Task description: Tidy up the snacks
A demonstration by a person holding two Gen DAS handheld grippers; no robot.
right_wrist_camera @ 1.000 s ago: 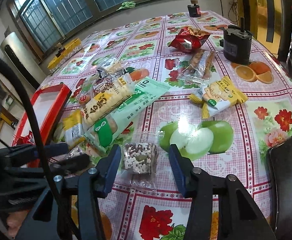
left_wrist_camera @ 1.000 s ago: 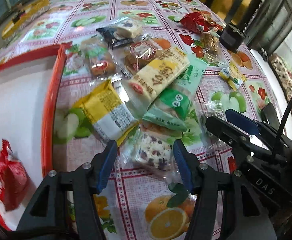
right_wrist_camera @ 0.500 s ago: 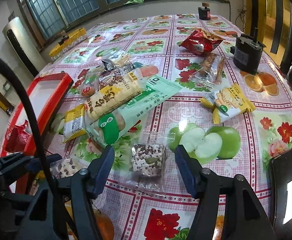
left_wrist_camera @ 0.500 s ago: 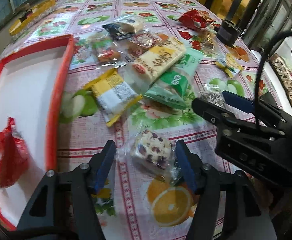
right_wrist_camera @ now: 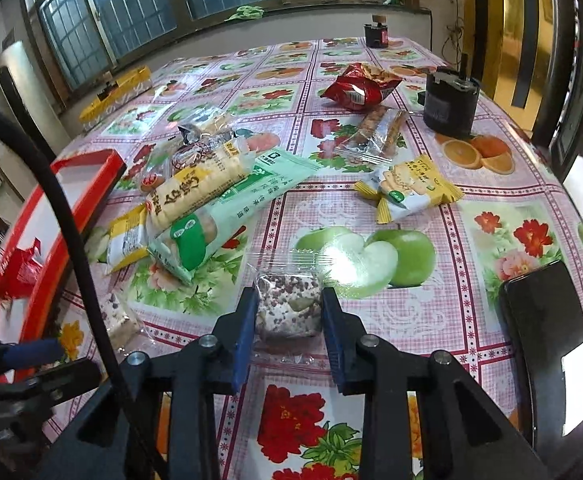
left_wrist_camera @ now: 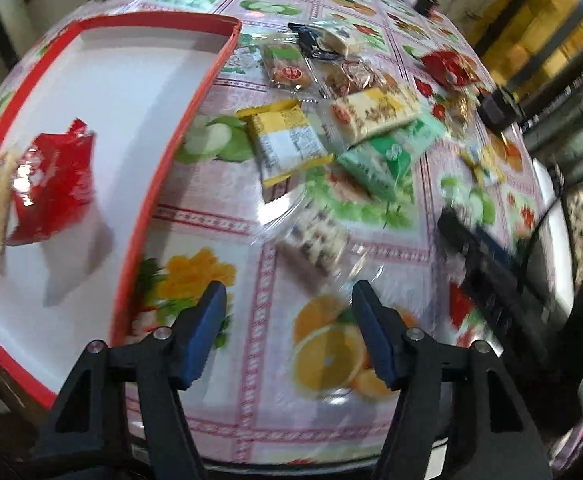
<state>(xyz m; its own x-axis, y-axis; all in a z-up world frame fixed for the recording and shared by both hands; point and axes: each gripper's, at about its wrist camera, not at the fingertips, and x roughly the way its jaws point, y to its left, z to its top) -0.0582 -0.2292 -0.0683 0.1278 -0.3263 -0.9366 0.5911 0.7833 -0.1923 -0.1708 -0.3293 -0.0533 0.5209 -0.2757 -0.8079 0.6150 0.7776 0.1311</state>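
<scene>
Barred windows (right_wrist_camera: 131,4) along far wall; fruit-print tablecloth (right_wrist_camera: 491,240) glaring; yellow door (right_wrist_camera: 487,20) right

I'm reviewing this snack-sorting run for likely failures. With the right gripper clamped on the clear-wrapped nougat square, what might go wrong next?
1. The right gripper pinches the nougat square through loose, slick clear wrap, so it may slip or crumble when lifted.
2. The red tray lies on the far side of the left gripper and its black cable; carrying across could mean a snag or collision.
3. The left gripper stands open short of the second nougat pack; it could push that pack away.
</scene>
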